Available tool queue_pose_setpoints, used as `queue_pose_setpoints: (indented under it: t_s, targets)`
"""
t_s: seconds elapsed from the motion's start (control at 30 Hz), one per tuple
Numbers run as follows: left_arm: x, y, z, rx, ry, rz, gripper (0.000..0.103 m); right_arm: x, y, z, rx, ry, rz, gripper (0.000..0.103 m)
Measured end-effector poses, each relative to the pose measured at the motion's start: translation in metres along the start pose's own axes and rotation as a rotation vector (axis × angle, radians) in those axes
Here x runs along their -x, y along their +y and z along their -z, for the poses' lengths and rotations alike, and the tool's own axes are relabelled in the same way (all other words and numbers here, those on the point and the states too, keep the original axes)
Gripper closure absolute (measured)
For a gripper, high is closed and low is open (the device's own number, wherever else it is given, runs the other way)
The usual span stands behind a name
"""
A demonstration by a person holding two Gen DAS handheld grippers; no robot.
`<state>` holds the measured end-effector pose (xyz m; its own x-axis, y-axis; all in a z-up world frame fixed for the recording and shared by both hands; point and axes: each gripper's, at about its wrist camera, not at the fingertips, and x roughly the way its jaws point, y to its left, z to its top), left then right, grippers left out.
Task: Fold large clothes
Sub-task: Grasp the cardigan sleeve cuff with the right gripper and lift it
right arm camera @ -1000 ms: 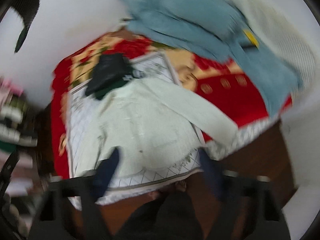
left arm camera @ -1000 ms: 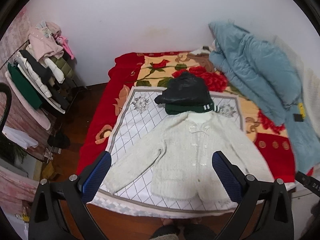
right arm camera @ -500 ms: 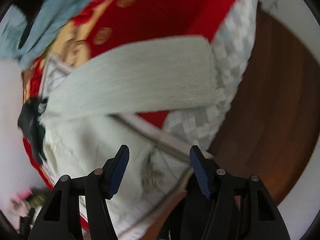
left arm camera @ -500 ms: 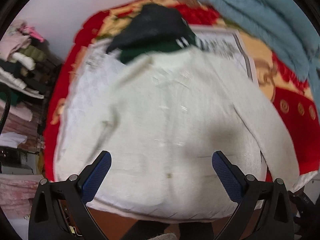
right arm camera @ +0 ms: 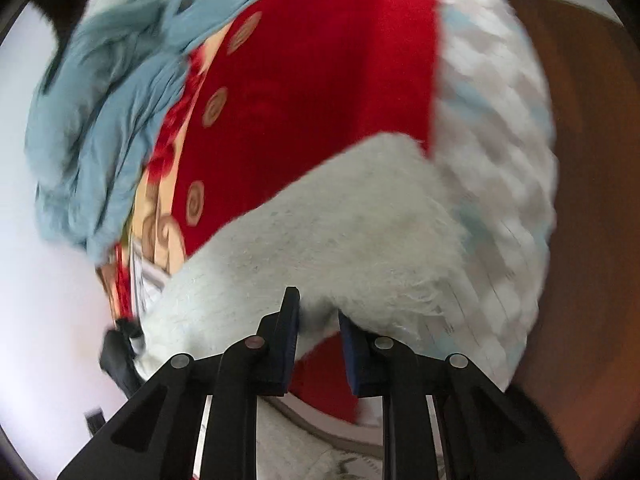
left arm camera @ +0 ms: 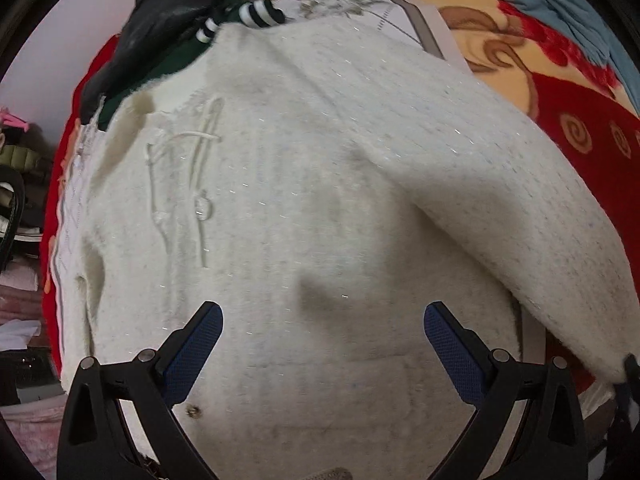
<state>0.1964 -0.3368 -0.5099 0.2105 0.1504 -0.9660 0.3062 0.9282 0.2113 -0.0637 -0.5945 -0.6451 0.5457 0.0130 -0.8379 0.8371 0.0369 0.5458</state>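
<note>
1. The left gripper (left arm camera: 323, 322) points steeply down over the body of a fuzzy white cardigan (left arm camera: 320, 208), its jaws spread wide with nothing between them.
2. The cardigan lies flat and face up straight ahead of those jaws; its drawstring ties (left arm camera: 192, 176) sit ahead and to the left of the left-hand finger, and a small button (left arm camera: 193, 412) shows just beside that finger's base.
3. Past the cardigan's collar, at the far end from the left gripper, lies a dark heap: a black garment (left arm camera: 160, 20) on a green one with striped black-and-white cuffs (left arm camera: 256, 14).
4. The cardigan's sleeve (left arm camera: 540, 208) runs out to the right of the left gripper, across a red flowered blanket (left arm camera: 588, 132).
5. The cardigan's body rests on a pale quilted mat (left arm camera: 384, 12) that shows beyond its shoulder.
6. The right gripper (right arm camera: 318, 310) is closing, its jaws already narrow, with the fuzzy lower edge of the sleeve cuff (right arm camera: 360, 232) between the blue pads; whether the pads already press the cloth cannot be told.
7. Directly ahead of the right gripper the cuff spreads out over the red blanket (right arm camera: 320, 80).
8. To the right of the cuff is the checked white edge of the bedding (right arm camera: 500, 168), and further right a brown floor (right arm camera: 592, 160).
9. Far ahead and to the left of the right gripper lies a light blue padded coat (right arm camera: 108, 128).
</note>
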Motion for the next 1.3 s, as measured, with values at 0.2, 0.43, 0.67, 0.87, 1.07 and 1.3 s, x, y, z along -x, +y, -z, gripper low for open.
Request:
queue_pose_setpoints:
  t_s: [0.2, 0.43, 0.67, 0.87, 1.07, 1.3]
  targets:
    - [-0.005, -0.013, -0.004, 0.004, 0.03, 0.003, 0.0, -0.044, -0.032, 0.005, -0.201, 0.027, -0.131, 0.045]
    - [0.01, -0.014, -0.012, 0.029, 0.011, 0.045, 0.0, 0.0, 0.014, 0.001, -0.135, -0.065, -0.169, 0.095]
    - [0.025, -0.017, -0.011, 0.033, -0.043, 0.081, 0.0, 0.026, 0.04, -0.01, 0.112, -0.057, -0.139, 0.093]
    - [0.013, -0.021, 0.003, 0.007, -0.009, 0.058, 0.0, -0.036, -0.028, 0.003, -0.159, 0.046, -0.189, 0.061]
    - [0.007, -0.015, 0.004, 0.013, -0.008, 0.018, 0.0, -0.04, -0.037, 0.01, -0.276, -0.042, -0.222, 0.056]
    - [0.024, -0.004, 0.0, 0.071, -0.032, 0.013, 0.0, -0.005, -0.008, 0.016, -0.237, -0.104, -0.148, 0.094]
